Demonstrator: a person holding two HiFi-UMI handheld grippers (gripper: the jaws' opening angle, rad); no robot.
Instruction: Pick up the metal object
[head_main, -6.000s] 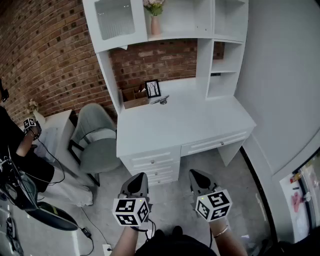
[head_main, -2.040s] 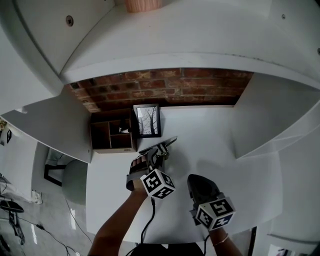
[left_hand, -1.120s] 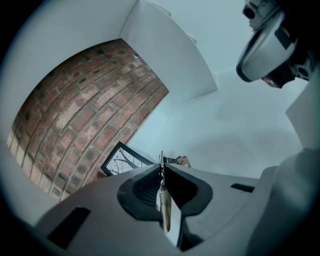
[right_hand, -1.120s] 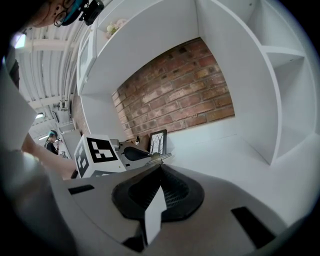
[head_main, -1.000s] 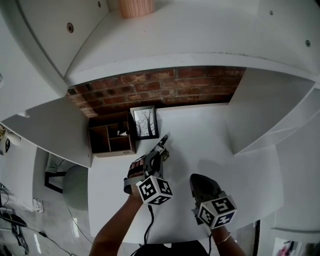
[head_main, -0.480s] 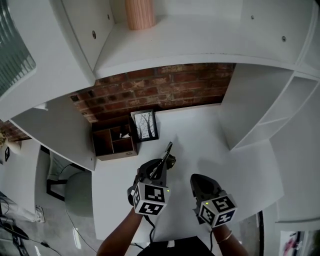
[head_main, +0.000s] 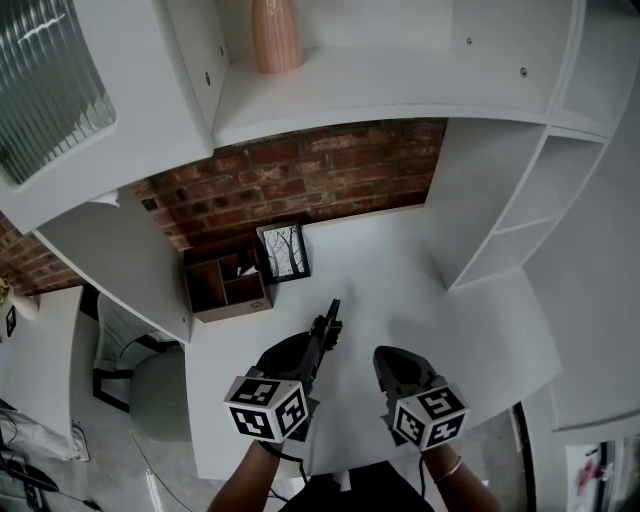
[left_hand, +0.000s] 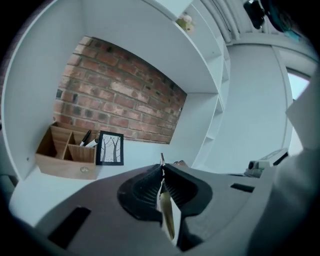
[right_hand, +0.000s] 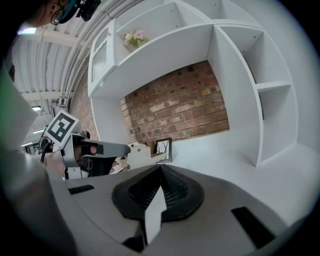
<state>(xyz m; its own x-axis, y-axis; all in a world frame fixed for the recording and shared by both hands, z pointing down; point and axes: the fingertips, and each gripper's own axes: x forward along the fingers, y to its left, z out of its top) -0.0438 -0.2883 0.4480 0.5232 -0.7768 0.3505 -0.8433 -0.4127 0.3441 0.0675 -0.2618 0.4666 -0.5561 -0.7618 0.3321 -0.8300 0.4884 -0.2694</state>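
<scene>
Pinching the metal object (head_main: 328, 325), your left tongs (head_main: 318, 346) have lifted it off the worktop (head_main: 400, 290) towards the near edge. Your right tongs (head_main: 386, 356) sit pressed together, empty. The pickup looks done.

The left tongs (head_main: 320, 342) have drawn back from beside the picture frame (head_main: 283, 251) toward six o'clock. The metal object (head_main: 329, 322), which lay on the worktop (head_main: 400, 290), is now clamped between them and lifted, its tip toward twelve o'clock.
</scene>
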